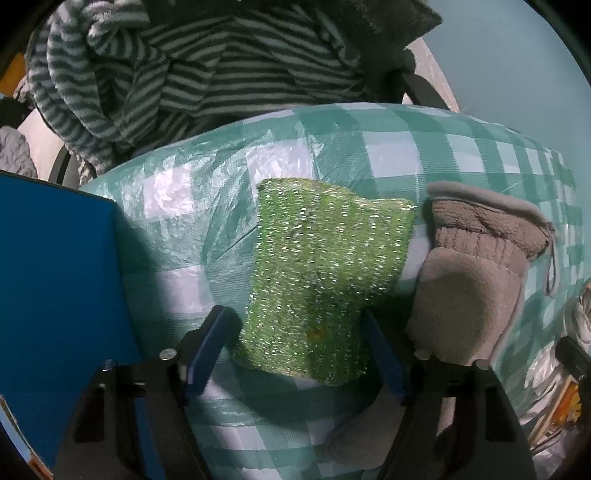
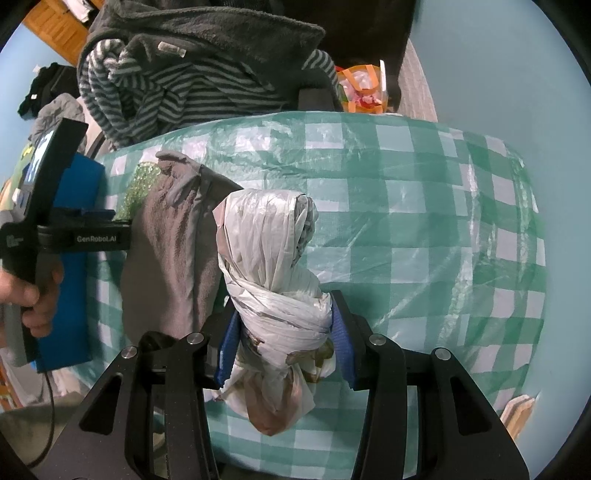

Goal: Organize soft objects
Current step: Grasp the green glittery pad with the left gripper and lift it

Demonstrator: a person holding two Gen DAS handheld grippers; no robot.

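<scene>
A glittery green scrub cloth [image 1: 317, 273] lies on a green-and-white checked bag [image 1: 369, 147]. My left gripper [image 1: 295, 347] is open, its blue pads on either side of the cloth's near end. A grey fleece mitten [image 1: 476, 266] lies just right of the cloth. In the right wrist view my right gripper [image 2: 284, 343] is shut on a knotted white plastic bag [image 2: 273, 266] that stands upright above the checked bag [image 2: 424, 221]. The grey mitten [image 2: 166, 251] lies left of it, with the green cloth [image 2: 138, 188] partly hidden behind. The left gripper [image 2: 92, 229] shows at the left, held by a hand.
A striped fleece garment [image 1: 184, 62] and a dark fleece [image 2: 207, 33] are heaped behind the checked bag. A blue box [image 1: 55, 288] stands at the left edge. An orange bag [image 2: 362, 88] sits behind. The wall is light blue.
</scene>
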